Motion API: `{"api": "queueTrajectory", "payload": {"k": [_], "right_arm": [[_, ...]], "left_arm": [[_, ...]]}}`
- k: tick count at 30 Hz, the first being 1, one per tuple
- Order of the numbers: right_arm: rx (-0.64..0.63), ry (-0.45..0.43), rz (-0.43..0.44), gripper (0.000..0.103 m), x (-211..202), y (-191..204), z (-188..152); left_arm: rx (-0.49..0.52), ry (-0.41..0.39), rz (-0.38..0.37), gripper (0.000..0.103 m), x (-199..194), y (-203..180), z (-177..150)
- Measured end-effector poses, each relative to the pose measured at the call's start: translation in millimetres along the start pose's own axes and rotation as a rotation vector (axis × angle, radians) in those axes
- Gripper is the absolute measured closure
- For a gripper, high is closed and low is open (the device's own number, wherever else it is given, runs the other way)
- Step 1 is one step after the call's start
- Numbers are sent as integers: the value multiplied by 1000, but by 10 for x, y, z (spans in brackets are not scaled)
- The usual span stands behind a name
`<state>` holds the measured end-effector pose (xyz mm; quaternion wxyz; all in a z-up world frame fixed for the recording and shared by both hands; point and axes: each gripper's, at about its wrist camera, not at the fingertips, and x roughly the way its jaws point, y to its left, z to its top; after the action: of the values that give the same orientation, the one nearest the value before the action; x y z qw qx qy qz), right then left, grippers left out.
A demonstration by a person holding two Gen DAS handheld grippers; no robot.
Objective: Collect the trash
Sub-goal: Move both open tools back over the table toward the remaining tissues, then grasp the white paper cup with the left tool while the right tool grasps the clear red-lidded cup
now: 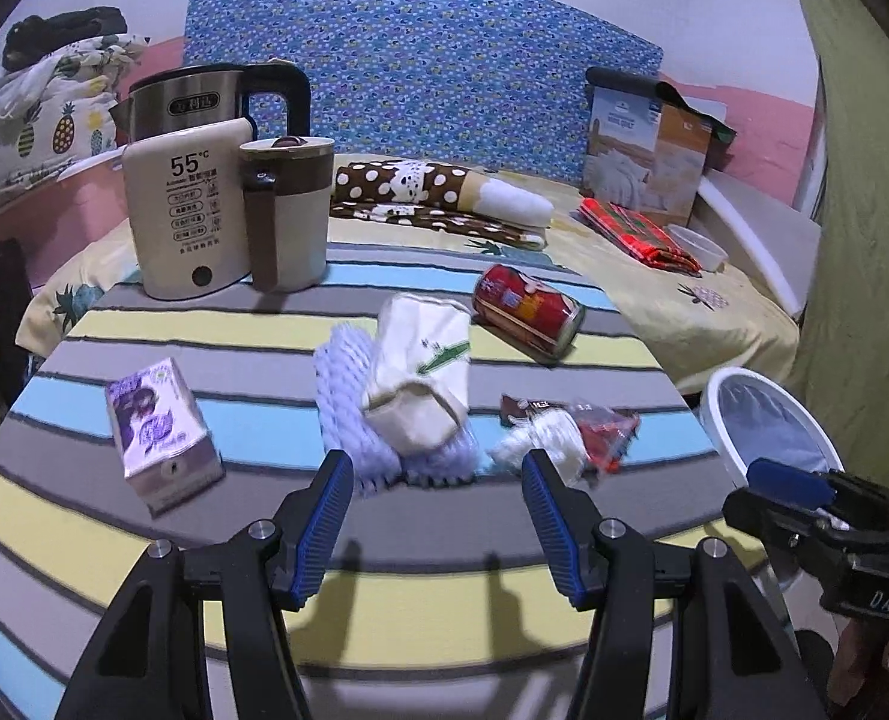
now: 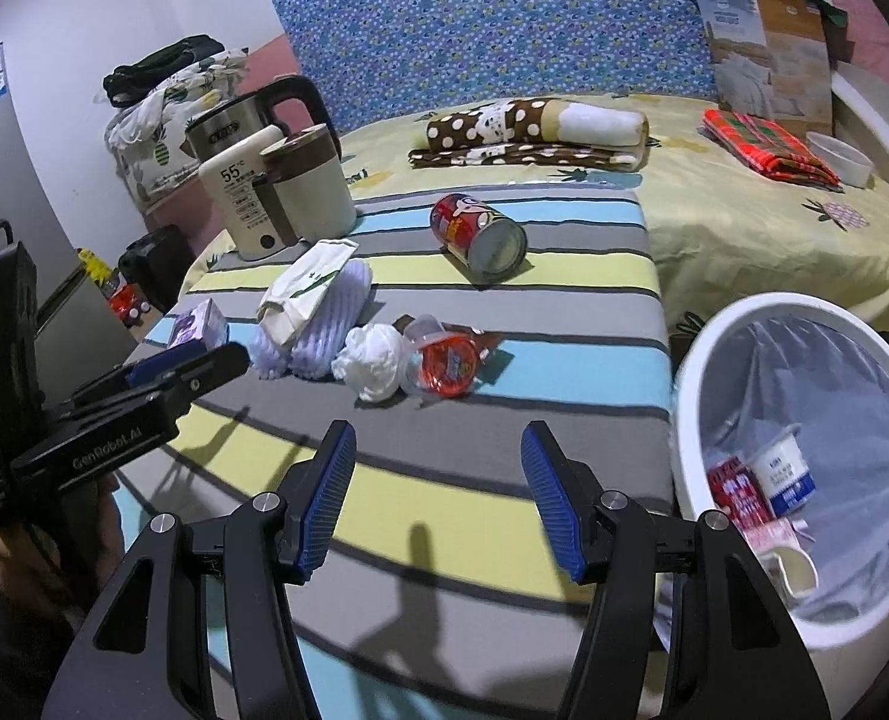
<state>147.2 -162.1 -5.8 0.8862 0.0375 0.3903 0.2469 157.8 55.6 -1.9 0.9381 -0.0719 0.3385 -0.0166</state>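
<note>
Trash lies on a striped table (image 1: 444, 618): a purple carton (image 1: 159, 432), a white paper bag (image 1: 420, 369) on lilac foam netting (image 1: 348, 414), a crumpled white tissue (image 1: 543, 441), a red-lidded jelly cup (image 1: 609, 435) and a red can (image 1: 528, 309) on its side. My left gripper (image 1: 435, 474) is open and empty, just before the netting and tissue. My right gripper (image 2: 438, 456) is open and empty above the table's front, short of the tissue (image 2: 372, 360) and jelly cup (image 2: 444, 360). The white bin (image 2: 804, 468) at the right holds cartons.
A kettle (image 1: 204, 102), a cream warmer (image 1: 186, 210) and a brown-cream mug (image 1: 288, 210) stand at the table's back left. Behind is a bed with folded cloths (image 1: 438, 198), a box (image 1: 648, 150) and a small bowl (image 1: 699, 246).
</note>
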Motion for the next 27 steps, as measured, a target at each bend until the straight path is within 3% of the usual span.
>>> {"api": "queueTrajectory", "payload": {"k": [20, 23, 24, 27], "right_arm": [[-45, 81, -2, 44, 514, -59, 189], [-47, 93, 5, 45, 528, -37, 160], [-49, 95, 5, 53, 521, -30, 147], [-49, 89, 5, 56, 500, -28, 141]], "left_arm": [[-38, 57, 6, 42, 594, 159, 200], [-16, 53, 7, 47, 591, 125, 179], [-9, 53, 5, 50, 586, 111, 175], [6, 47, 4, 54, 549, 79, 158]]}}
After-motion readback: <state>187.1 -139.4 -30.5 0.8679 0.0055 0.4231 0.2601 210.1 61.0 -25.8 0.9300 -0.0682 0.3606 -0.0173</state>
